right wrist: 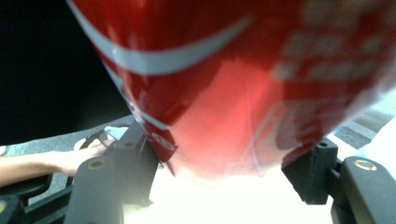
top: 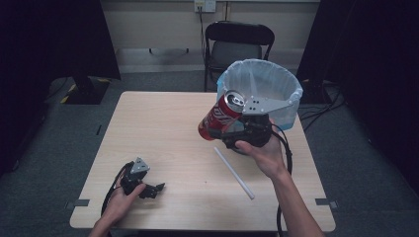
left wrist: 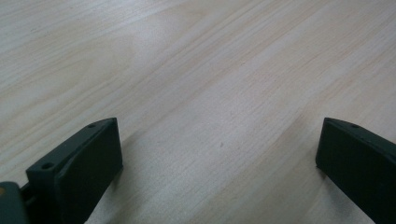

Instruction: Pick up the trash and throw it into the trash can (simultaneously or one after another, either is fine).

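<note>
Left gripper (top: 148, 190) rests jaws apart on the table (top: 163, 133) — right gripper (top: 232, 129) clamps a tilted red can (top: 221, 116) beside the lined bin (top: 276, 81).

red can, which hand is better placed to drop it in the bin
Right. The right gripper already holds the red can lifted beside the lined bin. The left gripper sits open on the table, far from both.

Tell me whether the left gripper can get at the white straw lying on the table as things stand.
Probably yes. The left gripper rests on the table with its jaws open and nothing between them, and only bare wood lies between it and the white straw. The right gripper holds the red can up by the bin.
</note>
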